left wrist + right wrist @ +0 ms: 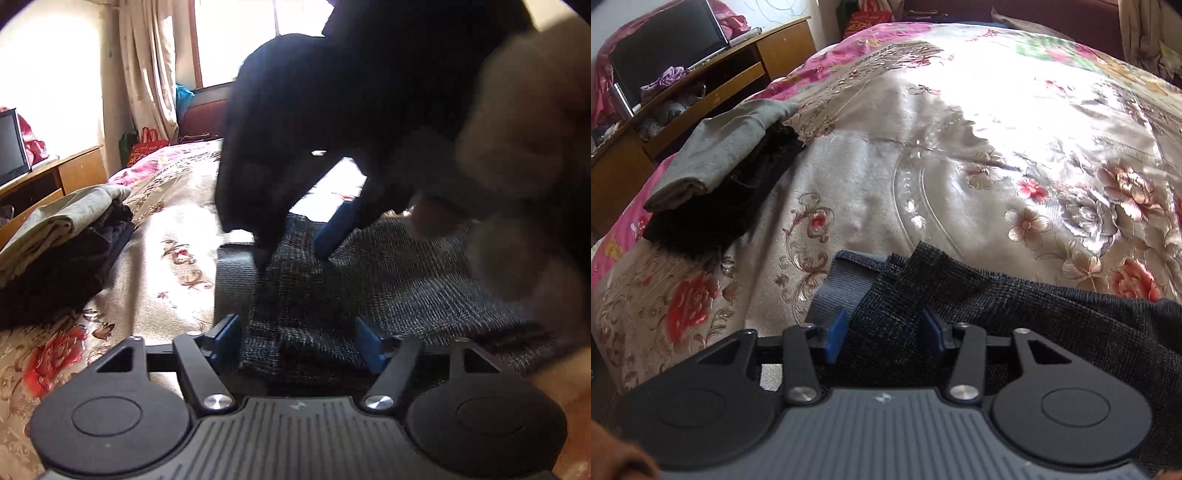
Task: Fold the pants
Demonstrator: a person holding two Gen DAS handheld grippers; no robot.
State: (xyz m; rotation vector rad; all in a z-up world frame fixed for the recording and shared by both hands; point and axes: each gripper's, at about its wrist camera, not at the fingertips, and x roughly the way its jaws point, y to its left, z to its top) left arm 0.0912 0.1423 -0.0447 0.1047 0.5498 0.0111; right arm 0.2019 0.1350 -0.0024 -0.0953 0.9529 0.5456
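Observation:
Dark grey woven pants [388, 280] lie on a floral bedspread [166, 229], their plain grey waistband [234, 280] toward the left. My left gripper [298, 341] stands open over the near edge of the pants, and the cloth lies between its blue fingers [227, 339] without being pinched. Further along the waistband my right gripper [295, 247] points down with its tips apart on the cloth. In the right wrist view the right gripper [883, 332] is open, with the pants [1034, 321] and waistband [846, 284] between and ahead of its fingers.
A stack of folded clothes [727, 173], grey on black, sits on the bed to the left. A wooden desk with a dark monitor [665, 40] stands beyond it. A blurred hand [535, 166] fills the right of the left wrist view. The bedspread [960, 147] stretches ahead.

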